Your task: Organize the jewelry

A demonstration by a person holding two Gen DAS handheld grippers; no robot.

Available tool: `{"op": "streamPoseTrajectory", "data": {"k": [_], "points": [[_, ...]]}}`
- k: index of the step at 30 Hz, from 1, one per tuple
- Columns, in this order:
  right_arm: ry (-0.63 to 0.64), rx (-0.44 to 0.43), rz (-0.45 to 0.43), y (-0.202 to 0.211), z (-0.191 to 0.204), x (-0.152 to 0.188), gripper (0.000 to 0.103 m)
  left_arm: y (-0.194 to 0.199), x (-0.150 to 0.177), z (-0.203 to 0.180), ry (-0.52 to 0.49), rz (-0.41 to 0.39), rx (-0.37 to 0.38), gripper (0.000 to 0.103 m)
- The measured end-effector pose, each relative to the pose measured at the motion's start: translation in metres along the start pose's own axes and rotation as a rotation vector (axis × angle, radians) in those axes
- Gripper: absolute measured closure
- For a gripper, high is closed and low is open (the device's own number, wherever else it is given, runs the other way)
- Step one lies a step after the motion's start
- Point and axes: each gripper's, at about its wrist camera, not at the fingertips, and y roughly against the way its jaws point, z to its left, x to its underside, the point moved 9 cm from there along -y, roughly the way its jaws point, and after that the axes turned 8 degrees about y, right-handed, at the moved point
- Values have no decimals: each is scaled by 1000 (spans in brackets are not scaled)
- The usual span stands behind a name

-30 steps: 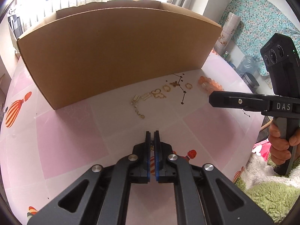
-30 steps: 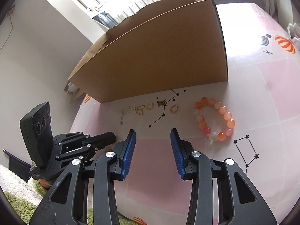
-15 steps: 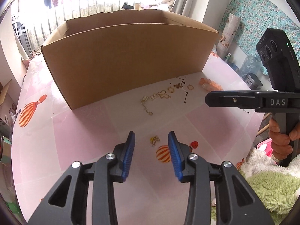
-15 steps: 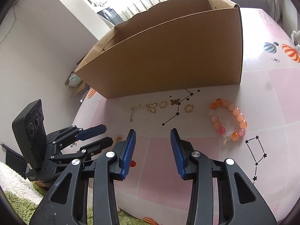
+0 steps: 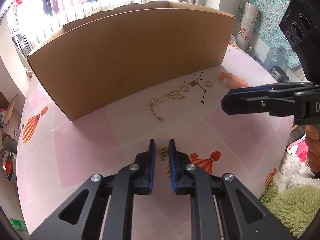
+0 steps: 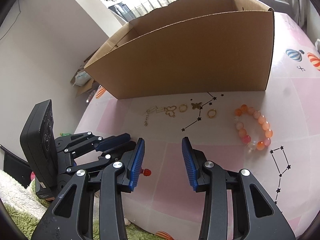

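A small gold chain piece lies on the pink tablecloth between the blue pads of my left gripper; its jaws are closing, with a gap still showing. Farther back, a row lies before the cardboard box: a gold chain, a butterfly outline pendant, a ring, a butterfly charm, a second ring and an orange bead bracelet. My right gripper hovers open over bare cloth, nothing between its fingers. It is seen side-on as the right gripper.
The box stands open-topped along the back of the round table. A person's hand grips the right handle. A green and white fluffy rug lies beyond the table's near right edge. Tins sit off the left edge.
The left jaws were shut a second ago, then stood wide with the small gold piece lying on the cloth, and now have narrowed around it. The right gripper has hardly moved.
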Motion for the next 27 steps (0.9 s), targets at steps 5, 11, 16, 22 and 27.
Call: {"op": "streamPoseTrajectory", "data": {"k": [5, 11, 16, 22, 27], "points": [[61, -9, 3, -5, 8, -8, 65, 0, 0, 12, 47, -10, -23, 100], [183, 1, 29, -28, 35, -23, 65, 11, 9, 43, 168, -20, -67, 100], [287, 63, 63, -49, 50, -26, 69, 16, 12, 56, 225, -32, -69, 100], [367, 185, 124, -71, 49, -22, 93, 20, 16, 60, 239, -44, -79, 100], [356, 198, 155, -71, 42, -15, 103, 23, 19, 65, 262, -53, -78, 100]]}}
